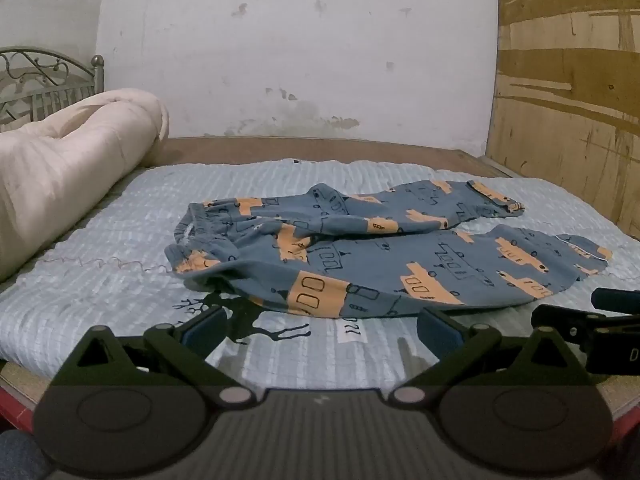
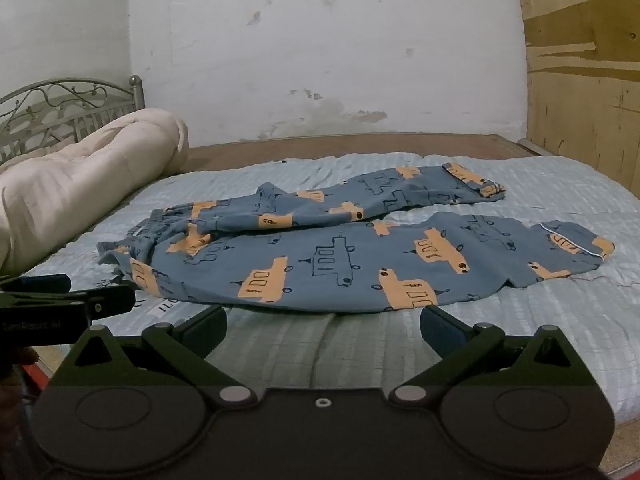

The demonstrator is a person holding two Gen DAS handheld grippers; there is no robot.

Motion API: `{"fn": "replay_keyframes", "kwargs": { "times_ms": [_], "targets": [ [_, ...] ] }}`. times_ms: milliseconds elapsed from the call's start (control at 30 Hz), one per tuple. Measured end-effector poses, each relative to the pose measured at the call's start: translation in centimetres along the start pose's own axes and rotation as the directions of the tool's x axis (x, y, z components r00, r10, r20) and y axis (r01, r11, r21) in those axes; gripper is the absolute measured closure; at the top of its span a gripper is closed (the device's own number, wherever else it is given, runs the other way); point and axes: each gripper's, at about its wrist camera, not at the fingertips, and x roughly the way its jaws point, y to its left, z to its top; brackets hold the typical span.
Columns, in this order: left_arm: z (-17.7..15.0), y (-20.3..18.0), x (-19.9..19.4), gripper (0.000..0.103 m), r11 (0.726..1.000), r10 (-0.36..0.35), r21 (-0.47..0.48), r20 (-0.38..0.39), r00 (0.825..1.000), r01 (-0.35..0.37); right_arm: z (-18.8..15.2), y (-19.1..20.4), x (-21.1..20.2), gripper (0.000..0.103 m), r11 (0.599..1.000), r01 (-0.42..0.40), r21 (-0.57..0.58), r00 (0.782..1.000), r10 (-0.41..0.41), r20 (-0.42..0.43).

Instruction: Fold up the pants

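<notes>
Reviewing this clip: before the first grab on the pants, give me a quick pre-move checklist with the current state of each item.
1. Left gripper open, nothing between its fingers: ok.
2. Right gripper open and empty: ok.
3. Pants fully on the bedsheet: ok.
4. Pants spread flat: not ok; the waistband is bunched and the far leg is rumpled.
5. Legs apart, not overlapping at the cuffs: ok.
6. Rolled quilt lies apart from the pants: ok.
</notes>
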Motion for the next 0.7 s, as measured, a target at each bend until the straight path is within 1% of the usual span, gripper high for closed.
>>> {"fn": "replay_keyframes", "kwargs": {
  "times_ms": [700],
  "targets": [
    [-0.03,0.08,0.13,0.001,1.000,0.000,0.002,-0.002,1.000,0.000,0.03,-0.11,-0.09,0.001,1.000,-0.003,0.002,1.000,0.003,-0.001]
  ]
}}
